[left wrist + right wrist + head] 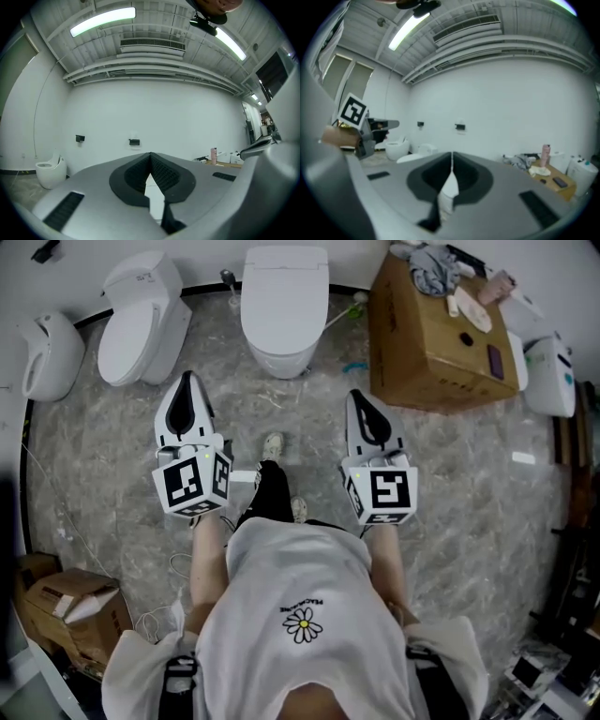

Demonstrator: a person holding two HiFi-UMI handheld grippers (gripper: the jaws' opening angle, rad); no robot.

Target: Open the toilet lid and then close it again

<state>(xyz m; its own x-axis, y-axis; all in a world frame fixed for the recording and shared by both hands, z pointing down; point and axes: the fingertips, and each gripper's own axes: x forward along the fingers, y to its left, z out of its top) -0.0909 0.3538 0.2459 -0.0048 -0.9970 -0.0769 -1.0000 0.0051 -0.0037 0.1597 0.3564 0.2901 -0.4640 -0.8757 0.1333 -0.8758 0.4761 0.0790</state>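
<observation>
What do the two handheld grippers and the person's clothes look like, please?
The left gripper and right gripper are grey-white tapered shells with black ribbed fingers; each carries a black-and-white marker cube. The person wears a white T-shirt with a daisy.

On the grey stone floor (469,474) stand the middle toilet (284,310), a second toilet (141,320) beside it — and a big brown box (431,348).

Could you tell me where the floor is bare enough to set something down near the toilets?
Bare marble floor lies in front of the middle toilet, and a wider patch lies in front of the big cardboard box. The box top is crowded with cloth and small items.
</observation>
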